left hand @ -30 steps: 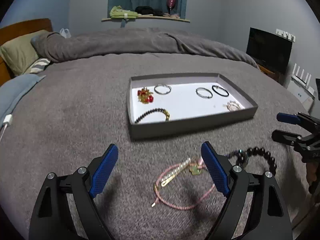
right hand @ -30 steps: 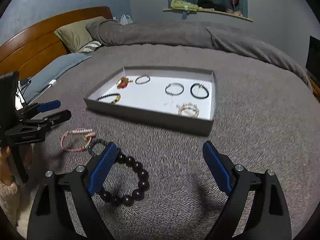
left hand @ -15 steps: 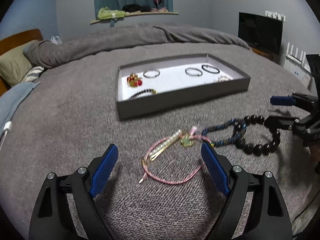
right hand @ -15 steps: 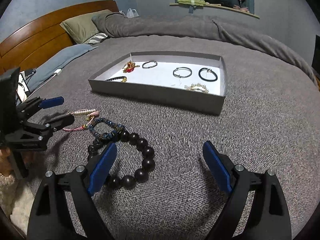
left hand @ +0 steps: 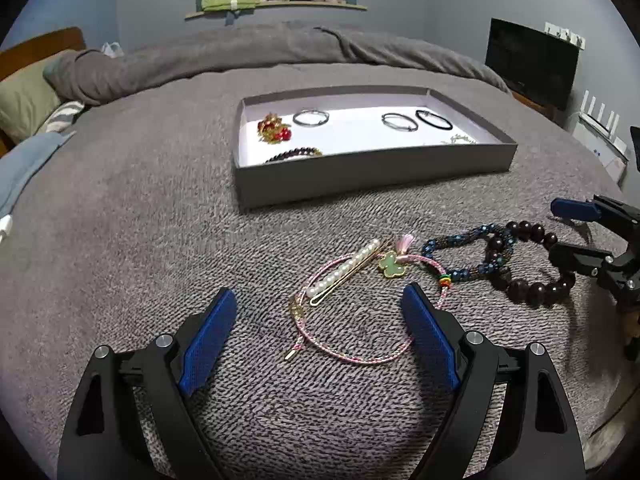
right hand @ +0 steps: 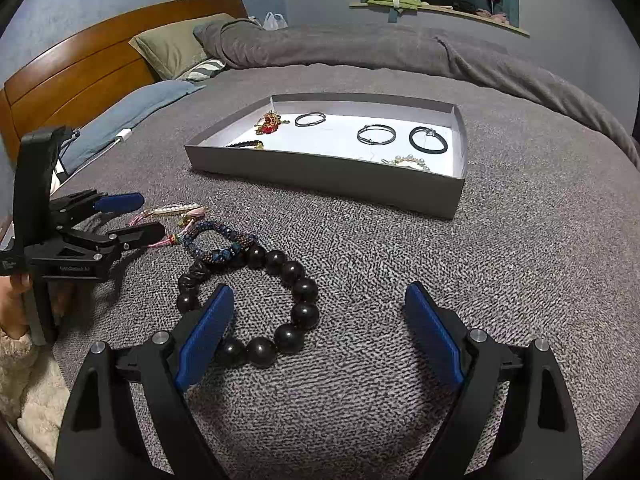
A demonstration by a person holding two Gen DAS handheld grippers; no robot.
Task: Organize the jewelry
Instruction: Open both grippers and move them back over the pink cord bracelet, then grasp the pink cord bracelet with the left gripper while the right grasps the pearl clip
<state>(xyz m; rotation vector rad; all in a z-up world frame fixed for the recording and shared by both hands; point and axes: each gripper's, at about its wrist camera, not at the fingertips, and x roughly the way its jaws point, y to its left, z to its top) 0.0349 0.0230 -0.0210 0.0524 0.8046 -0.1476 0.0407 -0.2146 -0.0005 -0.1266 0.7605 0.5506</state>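
1. Both grippers, left gripper (left hand: 318,330) and right gripper (right hand: 320,330), are held wide apart, empty.
2. The pink cord bracelet (left hand: 362,312), lying on the blanket (left hand: 120,240) before the tray's (left hand: 360,178) near wall, should be pinched at one strand, clear of the pearl hairpin (left hand: 344,272).

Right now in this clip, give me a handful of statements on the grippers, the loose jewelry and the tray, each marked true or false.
1. Both the left gripper and the right gripper are open and hold nothing. True.
2. The large dark bead bracelet lies inside the tray. False: it lies on the grey blanket, in front of the tray.
3. The pearl hair clip lies across the pink cord bracelet. True.
4. The tray holds no jewelry. False: several pieces lie in it, among them a black ring bracelet and a red and gold piece.
5. The blue beaded bracelet touches the large dark bead bracelet. True.
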